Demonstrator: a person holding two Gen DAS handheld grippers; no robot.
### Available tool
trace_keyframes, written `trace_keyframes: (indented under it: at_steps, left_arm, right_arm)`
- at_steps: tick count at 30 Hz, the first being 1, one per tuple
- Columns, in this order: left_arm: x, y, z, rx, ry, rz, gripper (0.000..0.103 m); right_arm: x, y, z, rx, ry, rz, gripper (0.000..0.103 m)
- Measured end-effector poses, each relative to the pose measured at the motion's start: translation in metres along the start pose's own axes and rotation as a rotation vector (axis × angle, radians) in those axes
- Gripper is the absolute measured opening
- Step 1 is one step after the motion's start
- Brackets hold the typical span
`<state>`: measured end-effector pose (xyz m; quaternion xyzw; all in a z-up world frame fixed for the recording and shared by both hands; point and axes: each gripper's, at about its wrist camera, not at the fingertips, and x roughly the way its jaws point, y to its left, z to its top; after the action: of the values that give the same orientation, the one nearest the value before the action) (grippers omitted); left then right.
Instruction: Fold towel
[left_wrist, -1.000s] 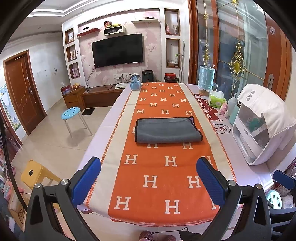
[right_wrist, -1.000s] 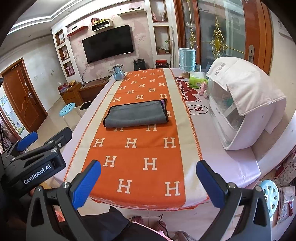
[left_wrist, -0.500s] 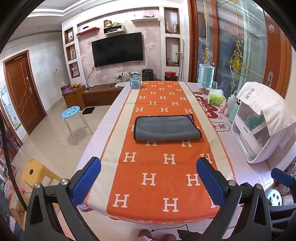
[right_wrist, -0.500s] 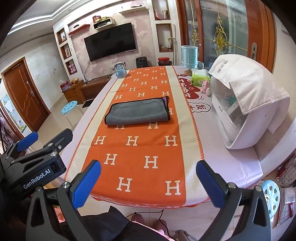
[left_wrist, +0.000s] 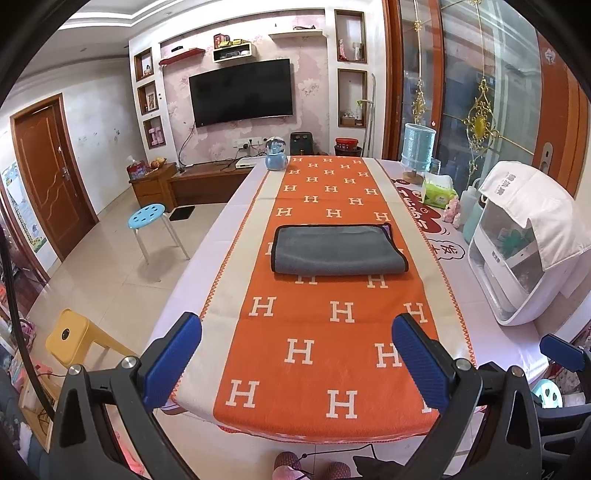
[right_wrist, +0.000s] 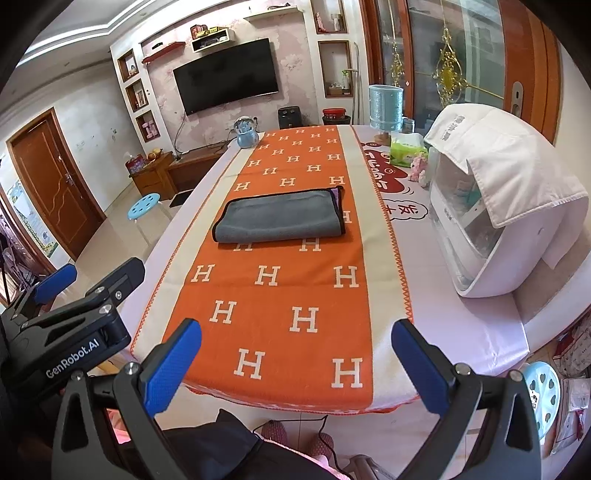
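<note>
A grey towel (left_wrist: 338, 250) with a dark border lies folded into a flat rectangle on the orange H-patterned table runner (left_wrist: 325, 339); it also shows in the right wrist view (right_wrist: 279, 216). My left gripper (left_wrist: 297, 360) is open and empty, held back over the table's near edge, far from the towel. My right gripper (right_wrist: 297, 360) is open and empty too, at the near edge. The left gripper's body (right_wrist: 70, 325) shows at the left of the right wrist view.
A white appliance with a cloth over it (left_wrist: 524, 243) stands at the table's right side, with a tissue pack (left_wrist: 437, 190) and a water dispenser (left_wrist: 417, 151) behind it. A blue jar (left_wrist: 276, 157) stands at the far end. Stools (left_wrist: 147, 218) stand on the floor at left.
Both grippers have drawn back a little from the table; the towel looks slightly farther. The towel has not moved and both grippers stay open.
</note>
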<state>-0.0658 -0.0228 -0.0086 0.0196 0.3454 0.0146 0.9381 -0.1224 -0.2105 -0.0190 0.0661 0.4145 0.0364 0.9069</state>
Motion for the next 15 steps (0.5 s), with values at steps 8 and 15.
trace_keyframes:
  at_steps: [8,15]
  left_arm:
    - [0.0024,-0.0026,-0.0015,0.003,0.005,-0.003,0.102]
    - [0.0047,-0.0061,-0.0022,0.007,0.008,-0.003,0.102]
  right_arm:
    - [0.0037,-0.0031,0.0002,0.007,0.008,-0.003,0.103]
    - [0.0057,-0.0091,0.0014,0.015,0.014,-0.004,0.103]
